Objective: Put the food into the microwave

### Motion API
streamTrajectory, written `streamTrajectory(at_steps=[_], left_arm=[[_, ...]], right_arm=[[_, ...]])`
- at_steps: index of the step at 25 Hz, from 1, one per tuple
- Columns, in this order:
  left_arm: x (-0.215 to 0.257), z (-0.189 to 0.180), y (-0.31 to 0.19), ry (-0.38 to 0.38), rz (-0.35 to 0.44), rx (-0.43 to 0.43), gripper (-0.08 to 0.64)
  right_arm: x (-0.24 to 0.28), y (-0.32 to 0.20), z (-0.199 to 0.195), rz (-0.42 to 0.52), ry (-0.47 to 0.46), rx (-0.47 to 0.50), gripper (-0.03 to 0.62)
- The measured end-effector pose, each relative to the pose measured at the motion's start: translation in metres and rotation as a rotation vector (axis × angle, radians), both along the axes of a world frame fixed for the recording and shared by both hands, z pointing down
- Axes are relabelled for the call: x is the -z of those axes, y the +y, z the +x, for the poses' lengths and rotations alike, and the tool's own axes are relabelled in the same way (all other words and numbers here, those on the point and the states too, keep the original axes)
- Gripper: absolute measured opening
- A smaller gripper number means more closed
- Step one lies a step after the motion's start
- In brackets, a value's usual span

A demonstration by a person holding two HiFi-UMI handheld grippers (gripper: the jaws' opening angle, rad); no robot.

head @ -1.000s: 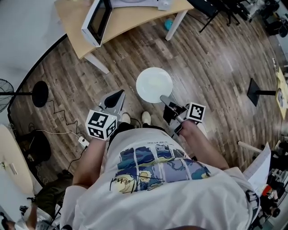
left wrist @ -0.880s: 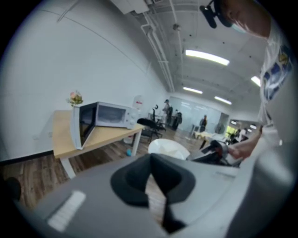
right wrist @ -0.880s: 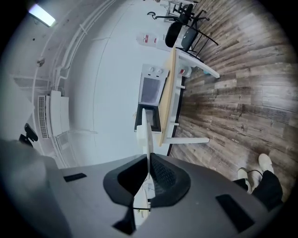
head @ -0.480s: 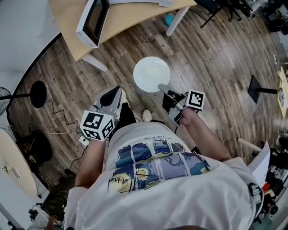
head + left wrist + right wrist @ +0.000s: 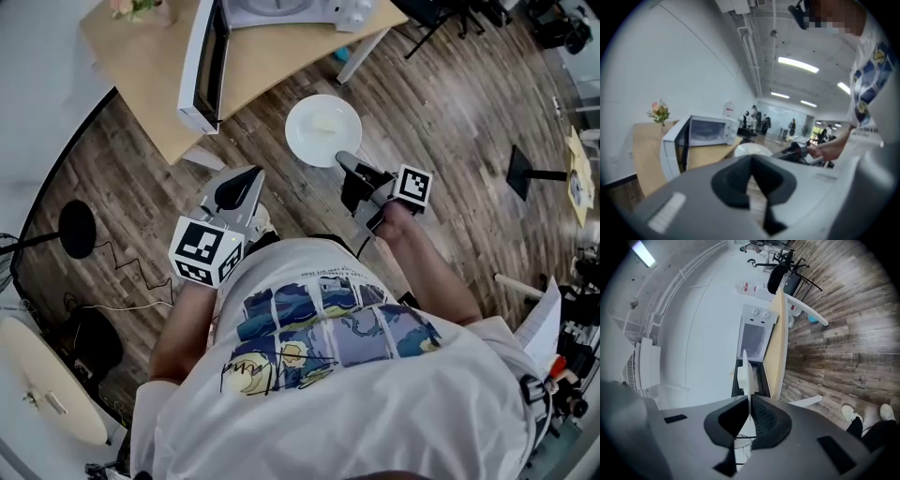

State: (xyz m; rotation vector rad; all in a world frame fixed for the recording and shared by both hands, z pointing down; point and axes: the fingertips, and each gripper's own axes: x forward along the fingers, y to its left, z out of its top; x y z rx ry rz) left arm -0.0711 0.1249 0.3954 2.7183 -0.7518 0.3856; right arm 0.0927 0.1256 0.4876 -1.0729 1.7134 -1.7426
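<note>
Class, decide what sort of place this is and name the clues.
Probably an open office or lab, not a kitchen: the microwave sits on a plain table, under exposed ceiling pipes and strip lights.

A light wooden desk (image 5: 150, 66) stands on white legs over a floor (image 5: 450, 112) of dark, weathered planks. At its far corner sits a small bunch of flowers (image 5: 658, 111). A teal object (image 5: 344, 53) lies under the desk by one leg. To the left is a black round stand base (image 5: 77, 228) with a thin cable (image 5: 122, 305) trailing near it. Another black stand (image 5: 527, 172) sits well apart on the right. Strip lights (image 5: 798, 64) glow overhead.
</note>
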Motion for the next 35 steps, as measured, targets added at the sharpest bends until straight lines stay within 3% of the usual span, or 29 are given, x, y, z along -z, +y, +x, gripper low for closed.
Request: streamTrajectory(at_steps=[7,19,25,35], left_arm=[[0.015,-0.021,-0.04,0.039,0.009,-0.049,0.008],[0.048,-0.005,-0.111,0.098,0.022,0.004,0.008],[0.063,0.01,-0.16,0.067,0.062,0.055,0.009],[0.05,0.027,-0.218,-0.017,0.055,0.159,0.008]], right_arm=[[-0.011,-0.057,-0.006,-0.01,-0.021,-0.104,0.014],[-0.026,-0.188,0.012,-0.026,-0.045,-0.135,0.015],[-0.032,-0.258,0.026,-0.042,-0.05,-0.107,0.015],[-0.066,-0.357,0.037,-0.06,-0.086,-0.069,0.015]])
